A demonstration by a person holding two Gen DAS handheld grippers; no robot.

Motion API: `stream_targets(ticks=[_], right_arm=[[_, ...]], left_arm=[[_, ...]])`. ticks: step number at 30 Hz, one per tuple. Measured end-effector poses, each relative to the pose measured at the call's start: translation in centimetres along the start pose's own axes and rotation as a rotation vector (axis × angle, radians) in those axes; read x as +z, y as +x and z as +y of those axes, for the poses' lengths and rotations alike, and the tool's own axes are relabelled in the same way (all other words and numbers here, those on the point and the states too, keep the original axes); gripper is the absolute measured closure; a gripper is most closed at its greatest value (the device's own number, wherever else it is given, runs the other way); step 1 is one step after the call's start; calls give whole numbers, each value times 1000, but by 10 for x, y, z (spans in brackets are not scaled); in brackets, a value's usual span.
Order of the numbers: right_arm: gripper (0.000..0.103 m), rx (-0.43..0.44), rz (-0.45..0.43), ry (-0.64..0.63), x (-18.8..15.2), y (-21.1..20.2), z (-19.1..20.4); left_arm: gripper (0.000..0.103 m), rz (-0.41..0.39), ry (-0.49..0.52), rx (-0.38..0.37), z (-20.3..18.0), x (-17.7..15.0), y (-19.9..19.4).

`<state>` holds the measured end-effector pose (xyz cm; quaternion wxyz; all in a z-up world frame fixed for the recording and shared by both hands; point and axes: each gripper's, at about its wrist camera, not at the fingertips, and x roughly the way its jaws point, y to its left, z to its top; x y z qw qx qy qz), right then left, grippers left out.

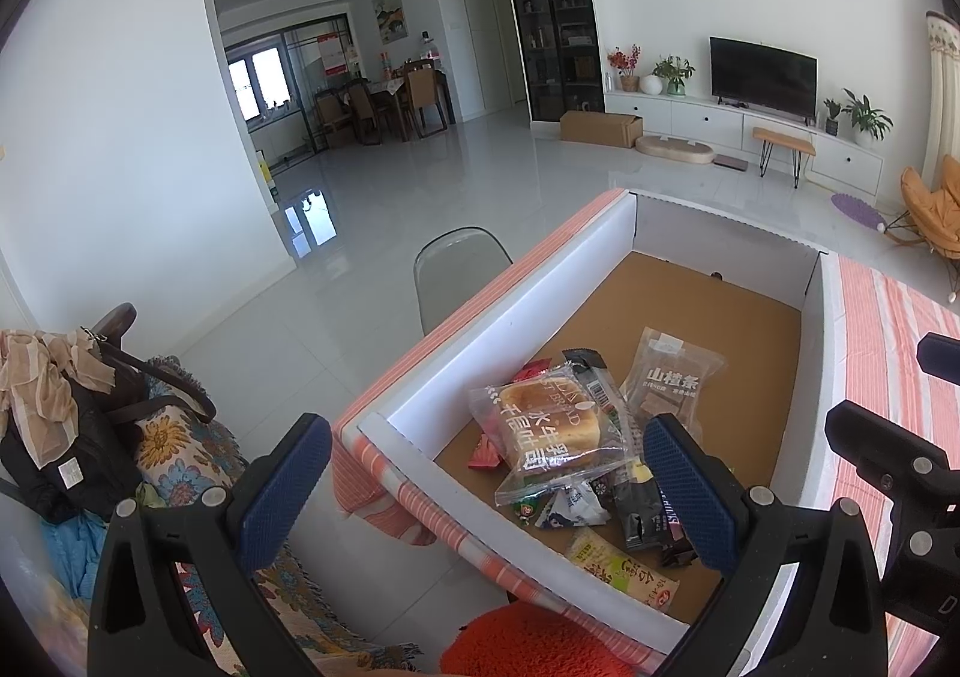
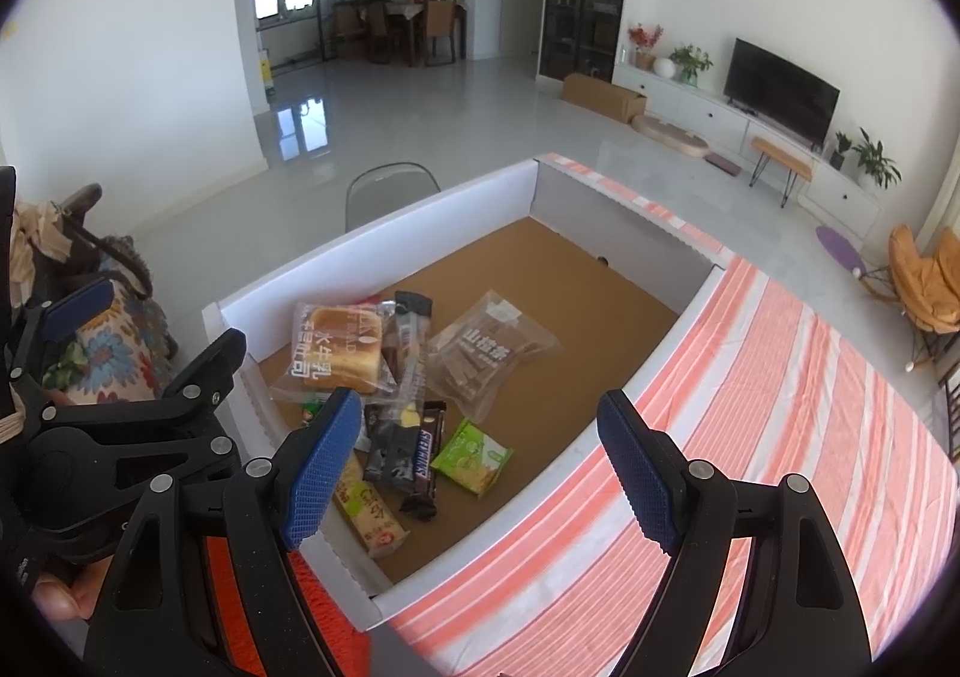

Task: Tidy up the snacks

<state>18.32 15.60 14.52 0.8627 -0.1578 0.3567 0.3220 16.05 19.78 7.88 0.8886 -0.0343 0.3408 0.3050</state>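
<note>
Left tongs [image 1: 486, 473] and right tongs [image 2: 480, 461]: both spread wide, empty. Clear-wrapped bread slice packet [image 2: 336, 356] lies ctr-left in white-walled cardboard box [image 2: 384, 233] w/ other snacks.

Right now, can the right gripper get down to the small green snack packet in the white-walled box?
Probably yes. The right gripper hangs open above the box, and the green snack packet lies flat on the brown floor, with nothing on top and the near white wall low.

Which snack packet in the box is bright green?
The small green packet lying right of the Snickers bar, apart from the pile; the bread pack and hawthorn strips pack are clear.
</note>
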Motion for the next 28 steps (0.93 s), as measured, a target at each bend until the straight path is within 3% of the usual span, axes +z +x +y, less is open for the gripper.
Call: stream_targets(ticks=[28], right_arm=[[19,-7,25,-1,0,6,-1]], left_arm=[[0,13,14,-24,0,-5,6]])
